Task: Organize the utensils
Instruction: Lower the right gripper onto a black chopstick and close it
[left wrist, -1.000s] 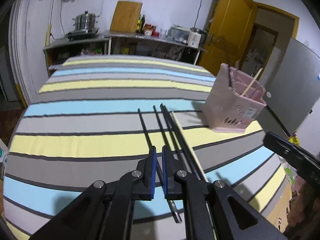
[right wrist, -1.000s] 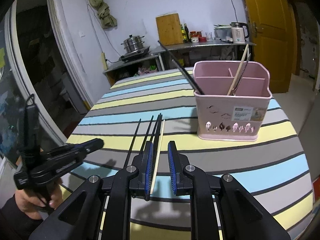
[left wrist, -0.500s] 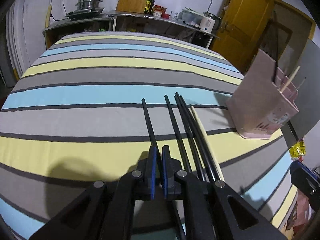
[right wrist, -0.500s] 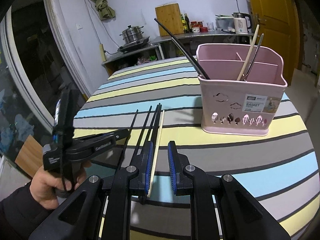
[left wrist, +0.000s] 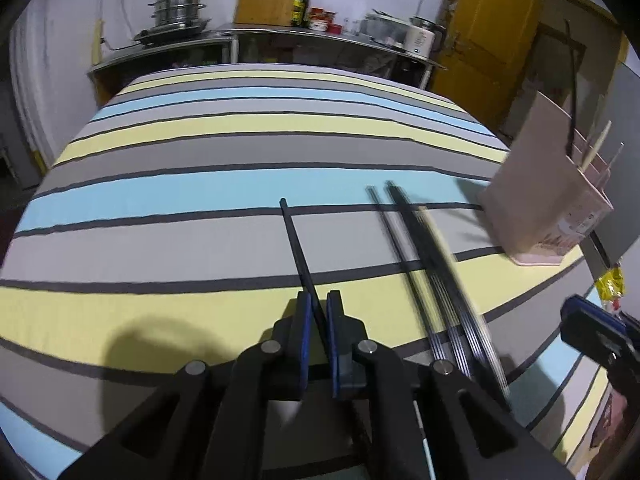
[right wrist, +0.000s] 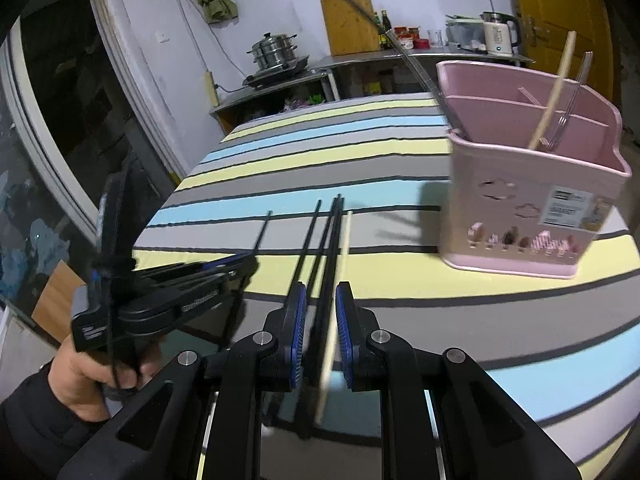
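Observation:
Several black chopsticks and one pale wooden chopstick (right wrist: 343,240) lie side by side on the striped tablecloth (left wrist: 200,248). My left gripper (left wrist: 318,304) is shut on the leftmost black chopstick (left wrist: 296,240), apart from the others (left wrist: 416,248). It also shows in the right wrist view (right wrist: 244,264). My right gripper (right wrist: 320,294) is open, its jaws astride the black chopsticks (right wrist: 326,248) and the wooden one. A pink utensil holder (right wrist: 532,184) stands to the right with a black chopstick, a wooden chopstick and a fork in it; it shows in the left wrist view (left wrist: 540,200) too.
A steel counter (right wrist: 360,60) behind the table holds a steamer pot (right wrist: 274,48), a wooden cutting board, bottles and a kettle. A yellow door (left wrist: 488,40) is at the back right. The table edge falls off at the left in the right wrist view.
My left gripper has moved left and closed on the leftmost black chopstick. My right gripper has moved forward and right over the other chopsticks, closer to the pink holder.

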`<state>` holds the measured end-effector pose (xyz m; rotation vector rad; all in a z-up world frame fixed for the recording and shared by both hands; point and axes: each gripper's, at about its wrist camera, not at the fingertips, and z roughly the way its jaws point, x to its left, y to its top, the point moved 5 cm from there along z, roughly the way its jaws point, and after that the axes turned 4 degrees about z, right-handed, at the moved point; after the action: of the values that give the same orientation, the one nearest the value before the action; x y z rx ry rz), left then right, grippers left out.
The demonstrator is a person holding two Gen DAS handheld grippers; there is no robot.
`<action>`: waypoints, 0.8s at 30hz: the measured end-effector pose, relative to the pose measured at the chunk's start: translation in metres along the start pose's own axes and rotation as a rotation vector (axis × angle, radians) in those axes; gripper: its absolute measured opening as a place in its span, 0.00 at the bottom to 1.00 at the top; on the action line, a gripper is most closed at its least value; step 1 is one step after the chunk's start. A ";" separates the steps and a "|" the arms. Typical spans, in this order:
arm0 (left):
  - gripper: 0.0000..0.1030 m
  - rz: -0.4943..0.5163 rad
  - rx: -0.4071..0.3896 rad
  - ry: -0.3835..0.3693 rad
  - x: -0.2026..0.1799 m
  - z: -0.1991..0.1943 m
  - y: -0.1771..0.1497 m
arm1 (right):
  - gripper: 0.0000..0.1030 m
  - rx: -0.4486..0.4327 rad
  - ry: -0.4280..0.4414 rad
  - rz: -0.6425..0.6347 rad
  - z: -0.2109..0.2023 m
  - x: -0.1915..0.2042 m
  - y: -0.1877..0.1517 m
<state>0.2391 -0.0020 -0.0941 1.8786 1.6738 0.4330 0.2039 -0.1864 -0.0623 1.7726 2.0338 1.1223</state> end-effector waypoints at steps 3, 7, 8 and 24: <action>0.09 -0.026 -0.003 0.022 0.021 -0.008 -0.005 | 0.16 0.023 0.009 -0.011 0.019 0.008 0.003; 0.09 -0.060 -0.002 0.032 0.043 -0.014 -0.010 | 0.16 0.059 0.017 -0.028 0.046 0.017 0.007; 0.09 -0.068 -0.001 0.028 0.046 -0.015 -0.010 | 0.16 0.065 0.018 -0.032 0.051 0.019 0.008; 0.09 -0.110 0.003 0.037 0.051 -0.004 -0.001 | 0.15 0.139 -0.035 -0.057 0.107 0.016 0.021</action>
<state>0.2444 0.0489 -0.0986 1.7798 1.7932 0.4236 0.2814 -0.1304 -0.1164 1.7714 2.1744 0.9483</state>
